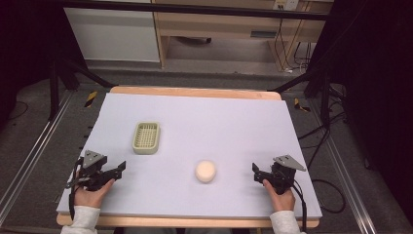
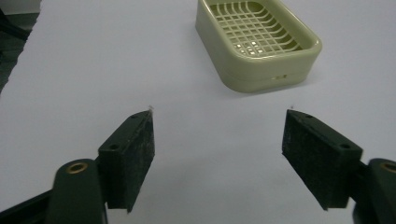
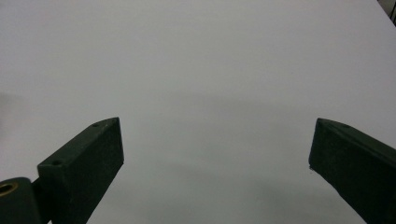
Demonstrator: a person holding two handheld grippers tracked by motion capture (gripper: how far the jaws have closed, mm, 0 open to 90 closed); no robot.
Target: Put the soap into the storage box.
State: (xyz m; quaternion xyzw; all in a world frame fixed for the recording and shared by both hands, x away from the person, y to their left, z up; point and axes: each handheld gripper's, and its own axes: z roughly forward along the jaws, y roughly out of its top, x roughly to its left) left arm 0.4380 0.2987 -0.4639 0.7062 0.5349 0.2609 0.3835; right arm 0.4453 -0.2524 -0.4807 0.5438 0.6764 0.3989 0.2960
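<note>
The left gripper (image 1: pixel 114 171) and right gripper (image 1: pixel 256 171) rest on the worktop (image 1: pixel 219 122), fingers (image 2: pixel 128 158) spread wide and holding nothing. The soap bar (image 1: pixel 205 171) lies near the soap dish (image 1: pixel 146 138), toward the right gripper. Risk: the smooth round bar may slip from the pads if gripped off-centre. The dish is empty

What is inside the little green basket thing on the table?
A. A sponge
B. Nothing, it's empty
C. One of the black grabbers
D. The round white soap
B. The left gripper view looks straight into the green tray and only its bare grid bottom shows, while the round white soap sits apart from it on the table.
</note>
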